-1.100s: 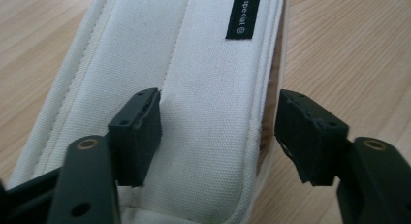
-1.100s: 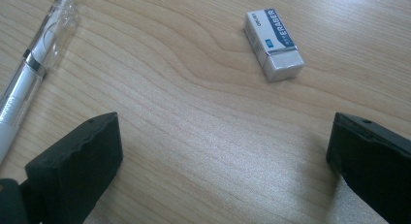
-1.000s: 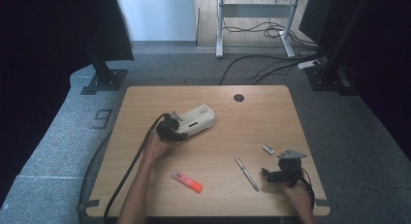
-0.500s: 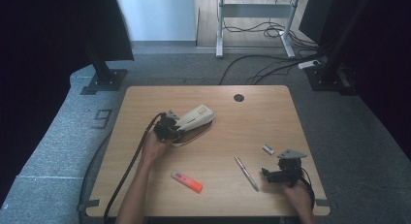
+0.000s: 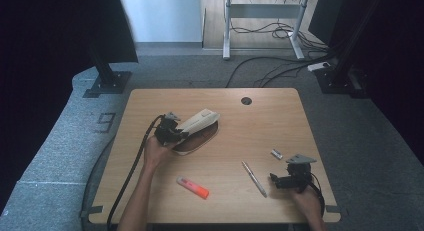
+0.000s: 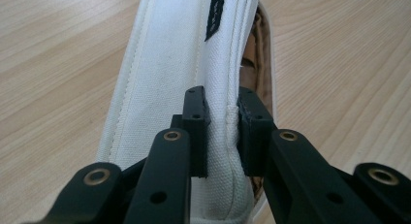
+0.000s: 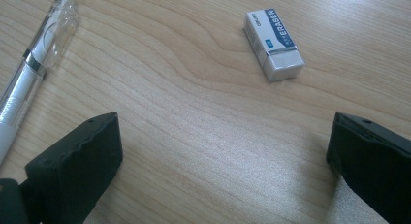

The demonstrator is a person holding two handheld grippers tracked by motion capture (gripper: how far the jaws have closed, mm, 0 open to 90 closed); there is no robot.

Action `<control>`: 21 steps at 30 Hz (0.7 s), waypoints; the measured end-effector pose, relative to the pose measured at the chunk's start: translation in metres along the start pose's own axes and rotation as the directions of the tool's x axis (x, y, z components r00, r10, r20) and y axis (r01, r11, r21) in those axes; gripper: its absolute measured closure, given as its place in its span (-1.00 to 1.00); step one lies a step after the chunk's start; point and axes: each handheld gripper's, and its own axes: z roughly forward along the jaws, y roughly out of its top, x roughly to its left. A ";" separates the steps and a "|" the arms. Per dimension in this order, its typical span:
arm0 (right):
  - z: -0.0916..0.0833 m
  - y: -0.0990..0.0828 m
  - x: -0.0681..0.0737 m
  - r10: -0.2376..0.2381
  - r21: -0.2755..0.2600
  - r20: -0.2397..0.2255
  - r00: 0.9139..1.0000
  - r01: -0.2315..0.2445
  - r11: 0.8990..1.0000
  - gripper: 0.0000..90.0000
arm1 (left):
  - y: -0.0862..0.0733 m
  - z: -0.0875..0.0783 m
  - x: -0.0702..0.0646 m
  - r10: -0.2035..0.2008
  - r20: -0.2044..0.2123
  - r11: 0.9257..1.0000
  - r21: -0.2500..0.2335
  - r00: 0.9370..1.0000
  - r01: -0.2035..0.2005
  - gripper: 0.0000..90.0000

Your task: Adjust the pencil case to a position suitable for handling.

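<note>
Jaws of the left gripper point(image 6: 220, 136) have just closed on the white pencil case's point(image 5: 199, 122) near edge and tipped it up, so it looks ready to carry, while the right gripper point(image 5: 276, 180) rests wide open and empty near the pen point(image 5: 254, 178).

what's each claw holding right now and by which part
The left claw is pinching the pencil case by the upper edge of its open mouth. The right claw is open over the table and holds nothing.

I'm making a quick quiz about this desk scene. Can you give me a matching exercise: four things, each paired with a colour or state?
Things:
1. pencil case
2. highlighter
3. eraser
4. pen

States:
A. orange and pink, lying nearest the person
B. white with a clear cap
C. pinched at one edge by the left tongs
D. white in a blue-printed sleeve

Pairs: 1-C, 2-A, 3-D, 4-B
</note>
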 end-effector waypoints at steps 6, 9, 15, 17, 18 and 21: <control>0.000 0.000 0.000 0.000 0.000 0.000 1.000 0.000 1.000 -1.00 | -0.005 -0.009 -0.005 -0.002 0.015 1.000 -0.002 1.000 0.002 0.71; 0.000 0.000 0.000 0.000 0.000 0.000 1.000 0.000 1.000 -1.00 | -0.010 -0.014 -0.007 -0.015 0.031 1.000 -0.011 0.999 0.015 0.71; 0.000 0.000 0.000 0.000 0.000 0.000 1.000 0.000 1.000 -1.00 | -0.020 -0.025 -0.011 -0.015 0.048 1.000 -0.008 0.999 0.016 0.72; 0.000 0.000 0.000 0.000 0.000 0.000 1.000 0.000 1.000 -1.00 | -0.023 -0.028 -0.012 -0.021 0.053 1.000 -0.010 0.998 0.022 0.72; 0.000 0.000 0.000 0.000 0.000 0.000 1.000 0.000 1.000 -1.00 | -0.026 -0.031 -0.013 -0.021 0.054 1.000 -0.010 0.998 0.022 0.72; 0.000 0.000 0.000 0.000 0.000 0.000 1.000 0.000 1.000 -1.00 | -0.031 -0.035 -0.016 -0.021 0.053 1.000 -0.011 0.998 0.021 0.72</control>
